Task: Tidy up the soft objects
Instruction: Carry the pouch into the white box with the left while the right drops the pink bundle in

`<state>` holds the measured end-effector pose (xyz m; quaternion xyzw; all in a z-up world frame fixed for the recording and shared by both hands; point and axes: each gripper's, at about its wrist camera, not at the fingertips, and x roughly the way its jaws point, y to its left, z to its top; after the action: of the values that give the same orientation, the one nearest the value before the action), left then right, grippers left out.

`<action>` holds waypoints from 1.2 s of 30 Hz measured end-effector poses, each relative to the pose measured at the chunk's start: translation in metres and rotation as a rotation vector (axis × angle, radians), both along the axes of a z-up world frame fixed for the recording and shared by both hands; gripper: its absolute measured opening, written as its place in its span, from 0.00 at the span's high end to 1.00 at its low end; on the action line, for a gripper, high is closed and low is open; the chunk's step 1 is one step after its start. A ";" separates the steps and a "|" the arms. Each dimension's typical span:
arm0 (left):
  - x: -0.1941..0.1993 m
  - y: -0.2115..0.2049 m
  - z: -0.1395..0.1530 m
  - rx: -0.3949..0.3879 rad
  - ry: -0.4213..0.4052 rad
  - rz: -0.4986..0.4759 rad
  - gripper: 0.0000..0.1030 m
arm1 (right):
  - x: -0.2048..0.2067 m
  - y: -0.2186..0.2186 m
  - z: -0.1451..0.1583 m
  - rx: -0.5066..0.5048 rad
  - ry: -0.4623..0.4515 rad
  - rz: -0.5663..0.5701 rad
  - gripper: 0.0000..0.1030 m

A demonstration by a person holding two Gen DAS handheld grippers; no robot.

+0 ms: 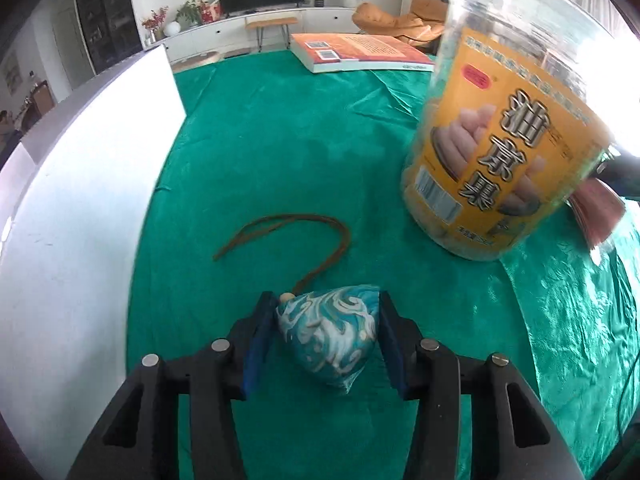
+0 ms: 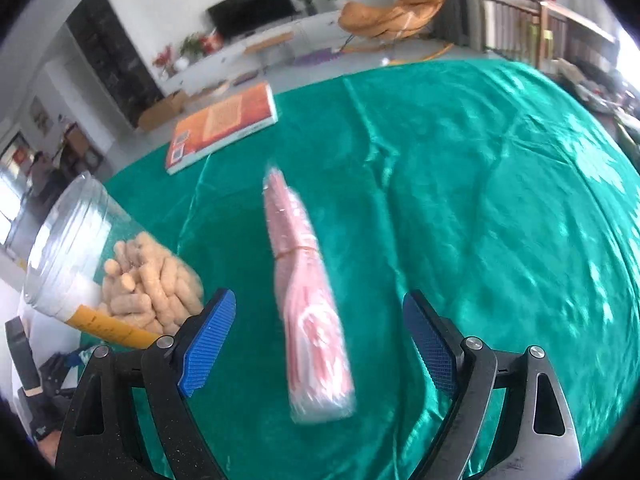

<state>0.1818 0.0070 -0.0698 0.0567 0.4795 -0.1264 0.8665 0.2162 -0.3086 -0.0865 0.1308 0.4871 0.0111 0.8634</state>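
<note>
My left gripper is shut on a teal and white swirl-patterned soft pouch, held between both blue pads just over the green cloth. Its brown cord trails forward on the cloth. My right gripper is open, its blue pads either side of a pink bundle of plastic bags tied with a rubber band, lying on the green cloth. The pads do not touch the bundle.
A clear snack jar with a yellow label stands at the right; it also shows in the right wrist view. An orange book lies at the far edge, also visible in the right wrist view. A white board borders the left.
</note>
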 end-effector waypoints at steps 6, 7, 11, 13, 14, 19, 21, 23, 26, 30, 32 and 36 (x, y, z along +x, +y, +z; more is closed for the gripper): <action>-0.017 0.049 0.050 -0.268 -0.034 0.055 0.54 | -0.009 0.008 -0.003 -0.083 0.032 -0.036 0.79; -0.022 0.057 0.062 -0.316 -0.044 0.060 0.54 | -0.019 0.005 0.008 -0.104 0.004 -0.055 0.79; -0.047 0.100 0.116 -0.436 -0.112 0.070 0.54 | -0.062 0.014 0.072 -0.122 -0.122 -0.065 0.79; -0.060 0.130 0.145 -0.437 -0.165 0.086 0.54 | -0.078 0.043 0.106 -0.101 -0.177 0.003 0.79; -0.066 0.144 0.156 -0.426 -0.189 0.097 0.54 | -0.083 0.060 0.121 -0.076 -0.199 0.043 0.79; -0.097 0.221 0.201 -0.271 -0.281 0.203 0.53 | -0.107 0.191 0.173 0.170 -0.263 0.345 0.79; -0.107 0.248 0.205 -0.193 -0.294 0.267 0.48 | -0.111 0.247 0.172 0.245 -0.236 0.452 0.79; -0.115 0.269 0.199 -0.117 -0.295 0.327 0.27 | -0.113 0.299 0.160 0.307 -0.179 0.538 0.78; -0.122 0.287 0.183 -0.015 -0.301 0.403 0.04 | -0.112 0.367 0.131 0.369 -0.072 0.634 0.46; -0.123 0.286 0.165 0.089 -0.278 0.447 0.04 | -0.113 0.391 0.105 0.392 0.007 0.635 0.27; -0.129 0.284 0.161 0.103 -0.286 0.458 0.04 | -0.119 0.381 0.107 0.362 -0.020 0.617 0.27; -0.131 0.274 0.154 0.092 -0.270 0.554 0.04 | -0.133 0.361 0.119 0.208 -0.103 0.574 0.27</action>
<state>0.0506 0.2808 0.0839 -0.0208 0.3623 0.1452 0.9204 0.0834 0.0520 0.0330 0.0747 0.4560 0.3108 0.8306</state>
